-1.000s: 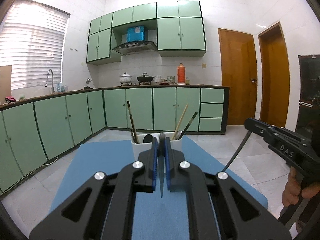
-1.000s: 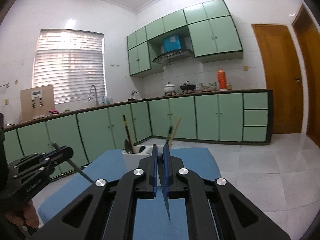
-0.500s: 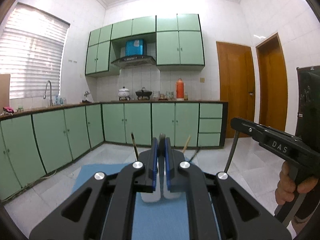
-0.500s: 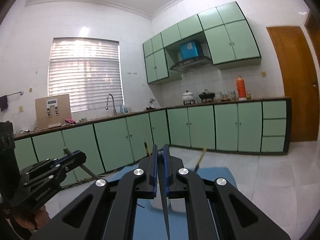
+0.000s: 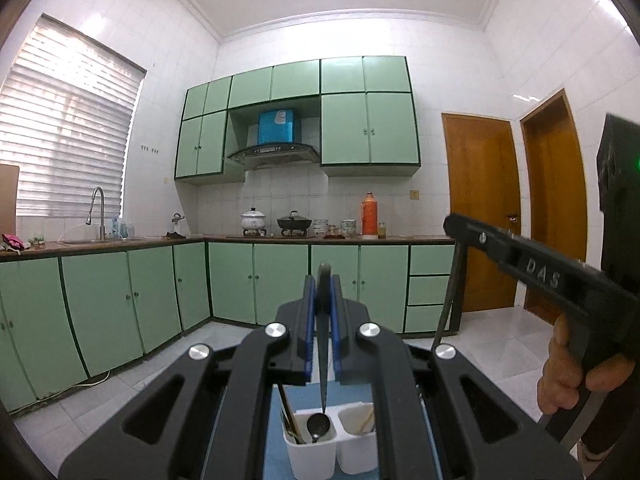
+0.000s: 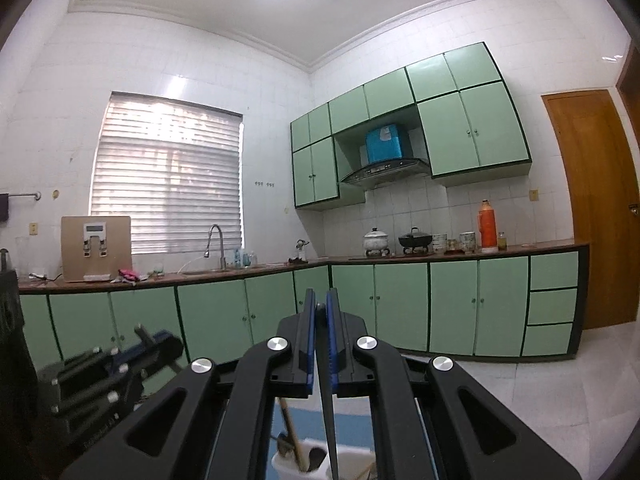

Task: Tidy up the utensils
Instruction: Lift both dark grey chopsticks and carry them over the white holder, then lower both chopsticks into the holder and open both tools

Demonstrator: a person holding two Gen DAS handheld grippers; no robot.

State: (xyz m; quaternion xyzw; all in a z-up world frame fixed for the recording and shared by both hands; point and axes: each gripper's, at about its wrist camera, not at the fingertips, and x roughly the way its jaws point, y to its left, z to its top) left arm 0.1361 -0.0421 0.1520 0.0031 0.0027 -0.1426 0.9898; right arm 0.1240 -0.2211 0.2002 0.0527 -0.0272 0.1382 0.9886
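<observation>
My left gripper (image 5: 322,296) is shut on a thin dark utensil (image 5: 323,360) that hangs straight down between the blue pads, its tip just above the left compartment of a white two-compartment utensil holder (image 5: 316,456). That compartment holds a black spoon (image 5: 318,426) and dark chopsticks; the right compartment holds light wooden chopsticks (image 5: 366,420). My right gripper (image 6: 319,312) is shut on another thin dark utensil (image 6: 329,400) that hangs down above the same holder (image 6: 288,466). The right gripper also shows in the left wrist view (image 5: 454,226), holding its utensil.
The holder stands on a blue mat (image 5: 312,398) on a table. Green kitchen cabinets (image 5: 280,280) run along the far walls, with a sink (image 5: 96,216), pots and an orange thermos (image 5: 370,214) on the counter. Two wooden doors (image 5: 480,208) are at the right.
Both grippers have risen and tilted up with their utensils. The holder has dropped from the middle of both views to the bottom edge, now lying under the hanging utensil tips.
</observation>
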